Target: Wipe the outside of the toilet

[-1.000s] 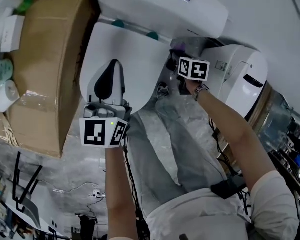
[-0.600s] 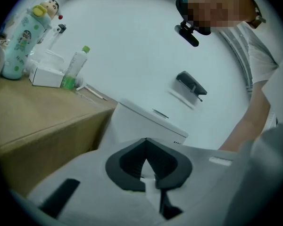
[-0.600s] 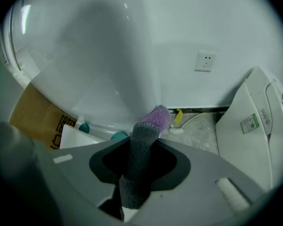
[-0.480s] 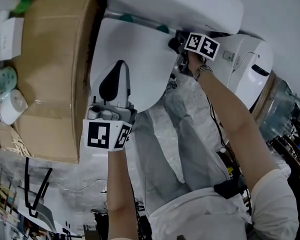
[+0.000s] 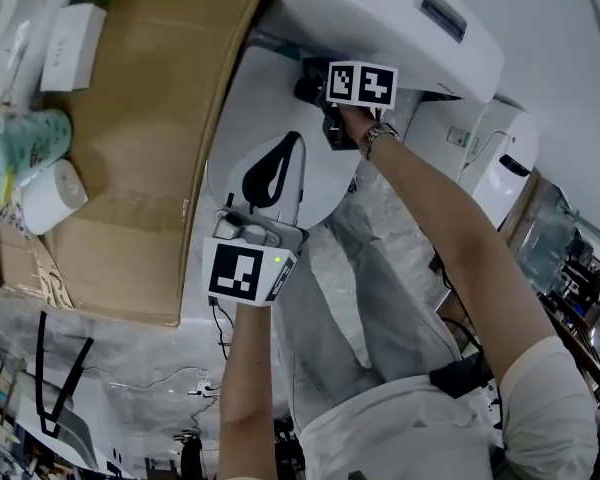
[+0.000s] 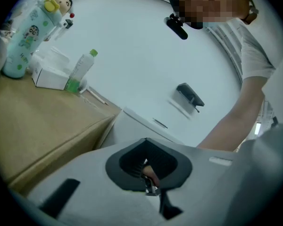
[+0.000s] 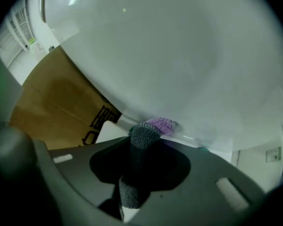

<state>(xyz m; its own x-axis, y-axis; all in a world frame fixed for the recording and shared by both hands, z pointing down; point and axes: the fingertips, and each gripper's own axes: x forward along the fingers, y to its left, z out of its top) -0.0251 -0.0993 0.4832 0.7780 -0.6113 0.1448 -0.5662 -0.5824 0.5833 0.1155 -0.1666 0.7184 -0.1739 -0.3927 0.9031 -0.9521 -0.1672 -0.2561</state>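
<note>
The white toilet shows in the head view with its tank [image 5: 400, 23] above and its closed lid [image 5: 265, 108] below. My right gripper [image 5: 318, 93] reaches into the gap between tank and lid. In the right gripper view it [image 7: 140, 147] is shut on a grey and purple cloth [image 7: 151, 128], whose tip presses against the tank's white underside [image 7: 155, 55]. My left gripper [image 5: 272, 180] hovers over the front of the lid, jaws together. The left gripper view has it [image 6: 148, 166] pointing up past the tank [image 6: 141, 126] at the wall.
A large cardboard box [image 5: 130, 118] stands hard against the toilet's left side, carrying a paper roll [image 5: 52, 196], a patterned bottle [image 5: 20, 143] and a small white box [image 5: 68, 46]. A second white unit [image 5: 500, 158] sits at the right. Crumpled plastic sheet [image 5: 365, 268] covers the floor.
My right gripper has slid left with the cloth along the gap under the tank. The left gripper has stayed over the lid while the head view shifted.
</note>
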